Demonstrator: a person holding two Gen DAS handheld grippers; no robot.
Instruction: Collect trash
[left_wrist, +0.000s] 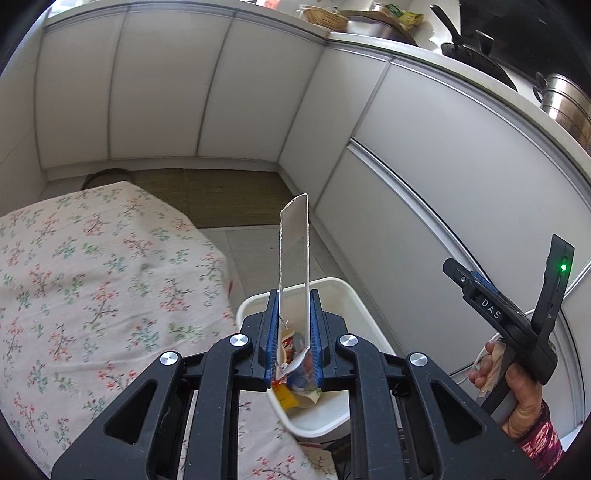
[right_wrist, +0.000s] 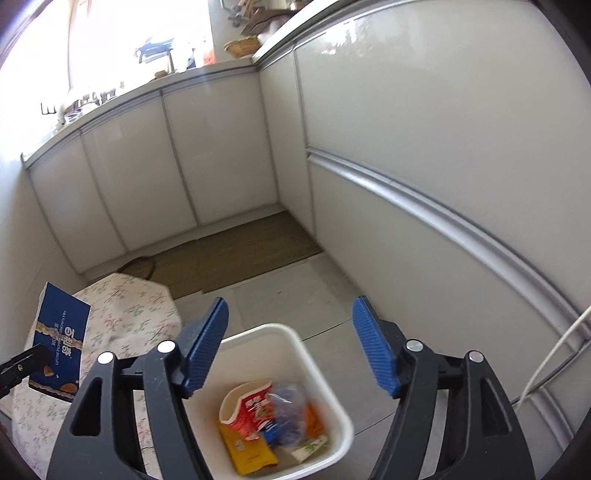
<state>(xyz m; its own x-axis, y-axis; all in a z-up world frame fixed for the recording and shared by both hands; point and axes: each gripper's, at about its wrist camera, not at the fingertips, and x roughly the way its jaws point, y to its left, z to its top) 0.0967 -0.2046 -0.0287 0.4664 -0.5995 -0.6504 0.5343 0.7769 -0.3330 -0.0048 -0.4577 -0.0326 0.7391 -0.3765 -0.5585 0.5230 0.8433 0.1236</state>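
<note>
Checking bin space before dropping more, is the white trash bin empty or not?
Not empty: the white trash bin holds wrappers across its bottom, walls mostly bare.

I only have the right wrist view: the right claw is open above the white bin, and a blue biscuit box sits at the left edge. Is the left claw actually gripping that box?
Observer: Yes. The left wrist view shows the left claw shut on the biscuit box, with a pad pressed to each side.
Operator: What shape is the box in?
Observer: It is flattened and stands edge-on, and its lower end is torn open.
Operator: Is the bin in that camera too?
Observer: Yes, the white bin shows just beyond the claw's fingers.
Operator: What about the person's right hand?
Observer: The right hand seems to pinch a pale crumpled scrap. I can't tell what it is.
</note>
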